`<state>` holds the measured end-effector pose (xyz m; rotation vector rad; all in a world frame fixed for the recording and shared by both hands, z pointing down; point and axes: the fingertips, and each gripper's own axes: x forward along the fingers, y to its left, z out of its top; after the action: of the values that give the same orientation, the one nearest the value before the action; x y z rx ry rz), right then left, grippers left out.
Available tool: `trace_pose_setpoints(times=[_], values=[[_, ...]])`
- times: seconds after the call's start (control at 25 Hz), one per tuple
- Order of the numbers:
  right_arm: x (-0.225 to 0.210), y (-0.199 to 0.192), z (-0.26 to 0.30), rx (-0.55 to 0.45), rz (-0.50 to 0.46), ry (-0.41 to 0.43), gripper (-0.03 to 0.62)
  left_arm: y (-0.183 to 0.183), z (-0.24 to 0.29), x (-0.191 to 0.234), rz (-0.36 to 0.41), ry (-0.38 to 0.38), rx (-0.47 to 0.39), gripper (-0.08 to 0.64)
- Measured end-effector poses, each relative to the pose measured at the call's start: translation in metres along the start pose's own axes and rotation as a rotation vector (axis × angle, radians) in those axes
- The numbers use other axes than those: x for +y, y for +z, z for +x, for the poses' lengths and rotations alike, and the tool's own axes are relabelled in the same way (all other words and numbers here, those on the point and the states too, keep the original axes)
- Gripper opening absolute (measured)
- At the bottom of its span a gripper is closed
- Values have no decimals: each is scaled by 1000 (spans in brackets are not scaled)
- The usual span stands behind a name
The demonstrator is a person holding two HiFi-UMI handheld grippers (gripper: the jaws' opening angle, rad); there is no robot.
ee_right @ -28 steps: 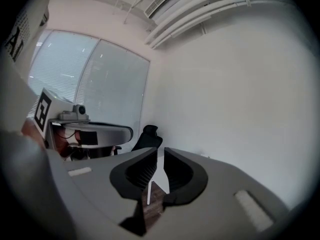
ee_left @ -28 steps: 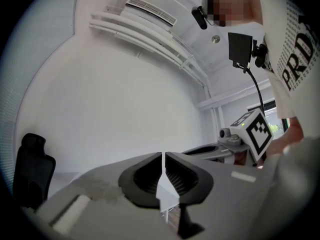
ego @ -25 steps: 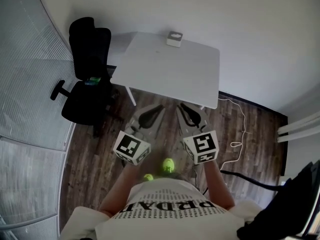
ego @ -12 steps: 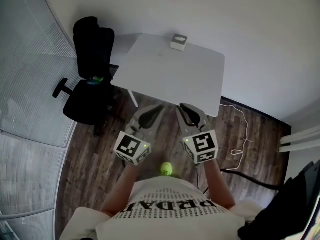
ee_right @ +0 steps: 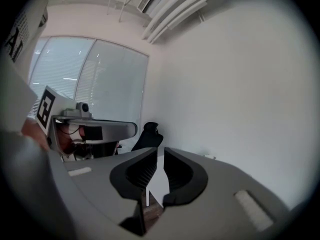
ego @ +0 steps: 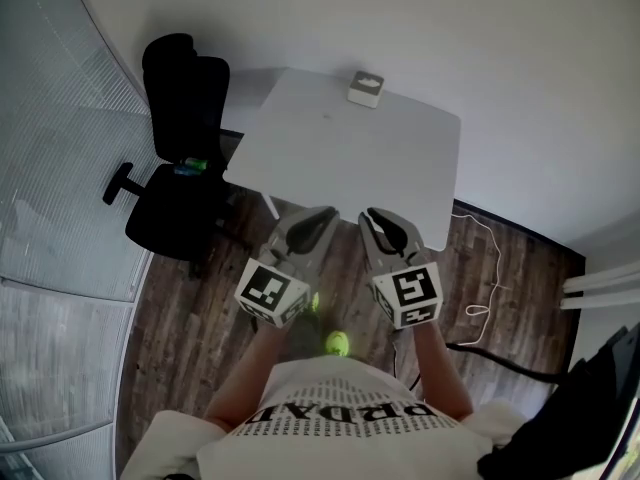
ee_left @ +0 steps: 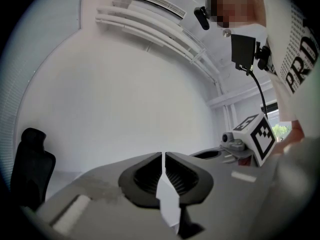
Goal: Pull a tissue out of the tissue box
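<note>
The tissue box (ego: 366, 88) is small and pale, with a tissue standing up from its top. It stands at the far edge of a white table (ego: 340, 158). Both grippers are held side by side over the wooden floor, just short of the table's near edge and far from the box. My left gripper (ego: 328, 213) (ee_left: 163, 155) points level, its jaws closed to a thin slit with nothing in them. My right gripper (ego: 367, 213) (ee_right: 160, 150) tilts slightly down, jaws likewise nearly together and empty.
A black office chair (ego: 180, 138) stands at the table's left side. A white cable (ego: 480, 268) trails over the floor to the right of the table. A glass wall runs along the left, and a plain white wall rises behind the table.
Both grippers have moved forward together toward the table, and their tips now lie close to its near edge. The jaws look the same as before.
</note>
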<state>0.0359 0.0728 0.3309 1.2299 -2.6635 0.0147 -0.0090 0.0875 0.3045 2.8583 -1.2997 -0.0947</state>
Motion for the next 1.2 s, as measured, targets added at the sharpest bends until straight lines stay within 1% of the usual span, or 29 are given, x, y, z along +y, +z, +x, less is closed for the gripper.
trace_pose_setpoints(times=[0.08,0.2,0.4,0.52,0.8,1.04,1.2], values=[[-6,3,14,1,-2,-13,49,5,10,13,-14,-14,-12,12],[-17,14,37,-3,-6,-36,49,9,23,36,-14,-42,-21,12],[-33,31,68,-18,-7,-73,49,26,44,71,-19,-55,-45,12],[-36,33,82,-11,-5,-90,49,26,50,85,-10,-75,-44,12],[-42,46,120,-7,-14,-128,49,33,59,117,-38,-111,-74,12],[-38,59,148,-7,-37,-149,49,31,58,142,-35,-142,-66,12],[-38,57,158,14,-50,-157,49,34,58,156,-66,-138,-93,11]])
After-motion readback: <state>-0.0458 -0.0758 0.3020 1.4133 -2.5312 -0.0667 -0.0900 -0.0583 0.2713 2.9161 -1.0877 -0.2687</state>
